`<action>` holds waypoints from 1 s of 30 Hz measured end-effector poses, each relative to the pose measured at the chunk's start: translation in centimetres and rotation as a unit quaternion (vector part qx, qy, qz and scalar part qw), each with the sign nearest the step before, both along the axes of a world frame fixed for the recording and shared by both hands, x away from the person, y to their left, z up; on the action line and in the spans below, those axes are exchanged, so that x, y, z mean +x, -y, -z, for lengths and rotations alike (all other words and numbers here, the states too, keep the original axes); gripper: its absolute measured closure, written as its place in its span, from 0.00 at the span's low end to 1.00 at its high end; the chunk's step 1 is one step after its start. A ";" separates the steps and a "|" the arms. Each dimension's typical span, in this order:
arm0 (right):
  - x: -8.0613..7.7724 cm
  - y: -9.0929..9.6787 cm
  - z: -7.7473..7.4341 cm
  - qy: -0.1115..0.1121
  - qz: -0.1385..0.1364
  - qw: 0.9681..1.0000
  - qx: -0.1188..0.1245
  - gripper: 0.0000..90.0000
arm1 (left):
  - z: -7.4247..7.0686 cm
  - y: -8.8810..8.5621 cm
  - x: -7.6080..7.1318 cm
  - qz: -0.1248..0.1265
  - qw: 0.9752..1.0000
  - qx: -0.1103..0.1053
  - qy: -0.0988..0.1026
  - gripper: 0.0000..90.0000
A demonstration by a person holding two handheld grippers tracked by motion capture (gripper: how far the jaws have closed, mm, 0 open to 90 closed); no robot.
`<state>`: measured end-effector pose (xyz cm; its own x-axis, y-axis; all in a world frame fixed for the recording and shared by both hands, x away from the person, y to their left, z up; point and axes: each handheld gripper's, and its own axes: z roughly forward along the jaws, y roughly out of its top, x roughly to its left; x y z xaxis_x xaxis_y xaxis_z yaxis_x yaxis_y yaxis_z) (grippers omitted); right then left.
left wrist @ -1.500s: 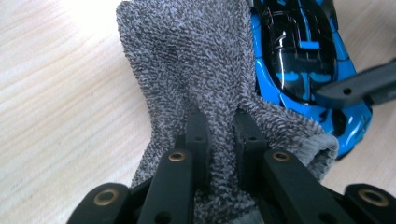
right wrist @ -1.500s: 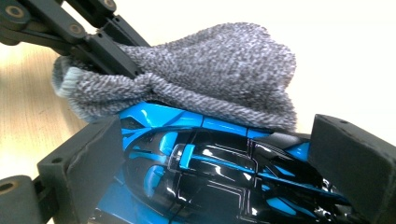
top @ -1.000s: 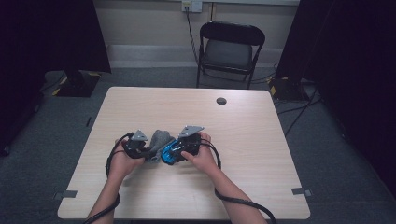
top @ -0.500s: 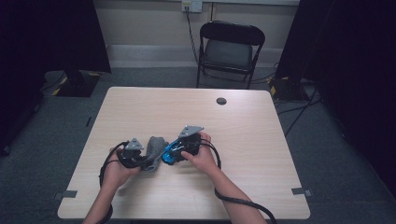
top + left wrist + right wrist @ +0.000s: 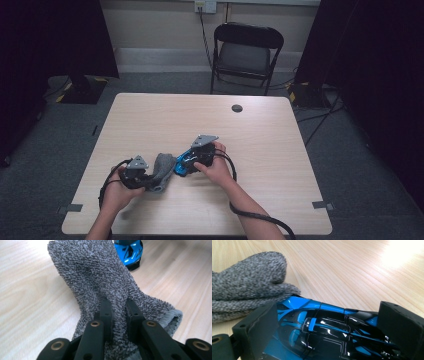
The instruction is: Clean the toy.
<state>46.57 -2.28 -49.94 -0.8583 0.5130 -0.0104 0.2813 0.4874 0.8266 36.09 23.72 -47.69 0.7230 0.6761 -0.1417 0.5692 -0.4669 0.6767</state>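
Sock [image 5: 105, 280], grey and fluffy, bunched between the closed jaws of the left gripper [image 5: 117, 312], pinched near the ribbed cuff at about 5 o'clock in the left gripper view; toe end draped forward onto the table [image 5: 150, 120]. Soft, light, floppy by the look of it: likely to sag and stretch rather than slip, best gripped at the cuff edge to keep the mouth open. Toy car [image 5: 329, 327], blue and black, clamped across its body by the right gripper [image 5: 327, 340], nose pointing at the sock toward 10 o'clock. Hard, glossy shell, probably slippery; side-on grip seems safest. Farther off, a folding chair [image 5: 245, 50] at 12 o'clock beyond the table.
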 end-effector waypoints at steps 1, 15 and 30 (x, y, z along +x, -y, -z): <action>0.0 0.0 0.0 0.000 0.000 1.000 0.001 0.03 | 0.0 0.0 -0.1 0.002 1.000 0.001 0.001 0.88; 0.0 0.0 0.0 0.000 0.001 1.000 0.001 0.03 | -1.4 -1.6 -1.7 -0.006 1.000 -0.004 0.006 0.87; -0.1 0.0 0.1 0.003 0.001 1.000 0.005 0.03 | -4.6 -2.9 1.3 -0.057 0.996 -0.029 0.061 0.87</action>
<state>46.52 -2.32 -50.05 -0.8567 0.5156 -0.0103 0.2779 0.4784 0.8330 37.41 26.59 -43.06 0.6558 0.7484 -0.0990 0.5286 -0.3617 0.7679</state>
